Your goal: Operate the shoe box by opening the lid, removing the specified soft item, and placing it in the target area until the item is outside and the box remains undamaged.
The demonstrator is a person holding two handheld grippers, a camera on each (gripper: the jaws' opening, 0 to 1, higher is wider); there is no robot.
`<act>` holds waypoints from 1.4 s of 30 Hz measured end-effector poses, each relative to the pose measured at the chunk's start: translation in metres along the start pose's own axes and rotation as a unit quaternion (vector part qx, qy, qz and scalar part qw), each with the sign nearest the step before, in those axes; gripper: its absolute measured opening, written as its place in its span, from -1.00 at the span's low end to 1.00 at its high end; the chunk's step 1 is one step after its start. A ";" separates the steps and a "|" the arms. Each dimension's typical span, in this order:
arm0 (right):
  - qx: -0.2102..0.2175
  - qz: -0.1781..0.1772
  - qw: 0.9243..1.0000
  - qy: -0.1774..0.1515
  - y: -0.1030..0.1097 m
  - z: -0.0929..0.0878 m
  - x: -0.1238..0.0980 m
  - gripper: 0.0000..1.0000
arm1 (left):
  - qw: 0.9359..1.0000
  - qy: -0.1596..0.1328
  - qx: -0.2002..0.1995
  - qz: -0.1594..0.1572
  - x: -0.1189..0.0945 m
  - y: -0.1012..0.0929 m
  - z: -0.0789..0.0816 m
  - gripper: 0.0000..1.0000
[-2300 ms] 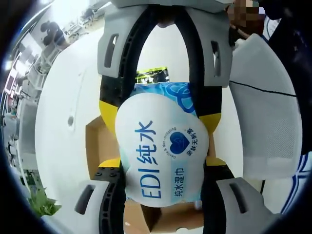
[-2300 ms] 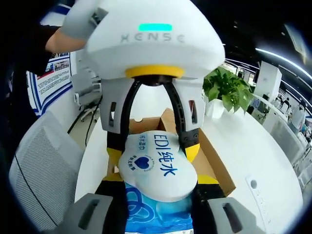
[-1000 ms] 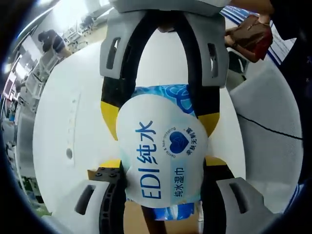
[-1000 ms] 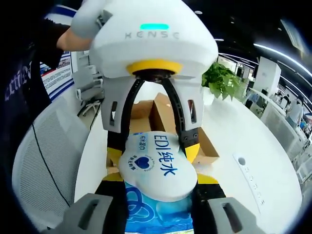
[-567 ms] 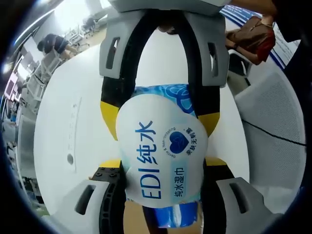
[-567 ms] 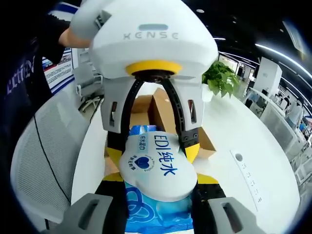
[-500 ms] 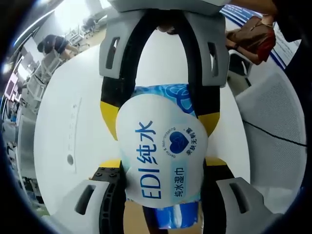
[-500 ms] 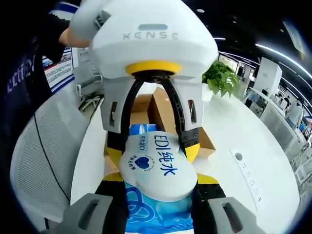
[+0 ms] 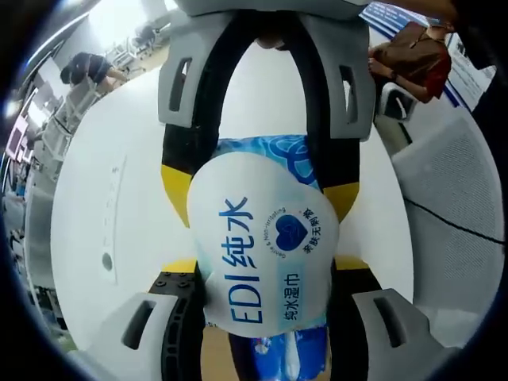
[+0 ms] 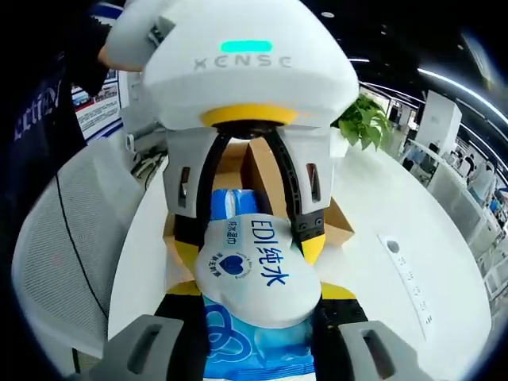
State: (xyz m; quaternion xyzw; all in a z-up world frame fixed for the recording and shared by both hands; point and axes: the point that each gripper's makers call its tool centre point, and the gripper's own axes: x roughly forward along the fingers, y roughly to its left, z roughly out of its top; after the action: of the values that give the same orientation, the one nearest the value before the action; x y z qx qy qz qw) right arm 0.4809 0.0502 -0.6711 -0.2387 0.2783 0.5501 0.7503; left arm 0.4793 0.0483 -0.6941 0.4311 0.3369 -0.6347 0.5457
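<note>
A white and blue pack of wet wipes (image 9: 262,254) hangs in the air, held at both ends. My left gripper (image 9: 262,266) is shut on its near end, and my right gripper (image 9: 262,190) reaches in from the top, shut on the far end. In the right gripper view the pack (image 10: 258,270) sits between my right gripper (image 10: 258,294) and the left gripper (image 10: 250,246) under its white dome. The brown shoe box (image 10: 345,218) stands open on the table behind the pack. A strip of its cardboard (image 9: 218,361) shows below the pack.
The round white table (image 10: 397,302) carries a flush socket strip (image 10: 405,270). A grey mesh chair (image 10: 63,238) stands at the table's edge, beside a person in dark clothes (image 10: 40,119). A potted plant (image 10: 365,119) is at the far side. A brown bag (image 9: 413,59) hangs near the chair.
Both grippers kept their hold on the pack. The views shifted: the box, once showing around the pack in the left gripper view, now shows just beneath it, with more bare table behind.
</note>
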 end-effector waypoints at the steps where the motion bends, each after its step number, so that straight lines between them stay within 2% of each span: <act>1: -0.001 0.001 1.000 0.002 0.000 -0.001 0.002 -0.06 | 1.000 0.000 -0.001 0.001 0.003 0.000 -0.001 0.23; 22: -0.005 0.010 1.000 0.016 0.000 -0.028 0.028 -0.06 | 1.000 0.005 -0.012 -0.005 0.038 0.000 -0.018 0.23; 42: -0.007 0.011 1.000 0.017 -0.002 -0.040 0.047 -0.06 | 1.000 0.022 -0.012 -0.007 0.057 0.002 -0.034 0.24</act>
State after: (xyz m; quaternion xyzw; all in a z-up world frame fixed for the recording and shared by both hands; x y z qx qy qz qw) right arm 0.4877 0.0554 -0.7323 -0.2499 0.2895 0.5560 0.7380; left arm 0.4858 0.0551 -0.7600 0.4358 0.3593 -0.6248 0.5392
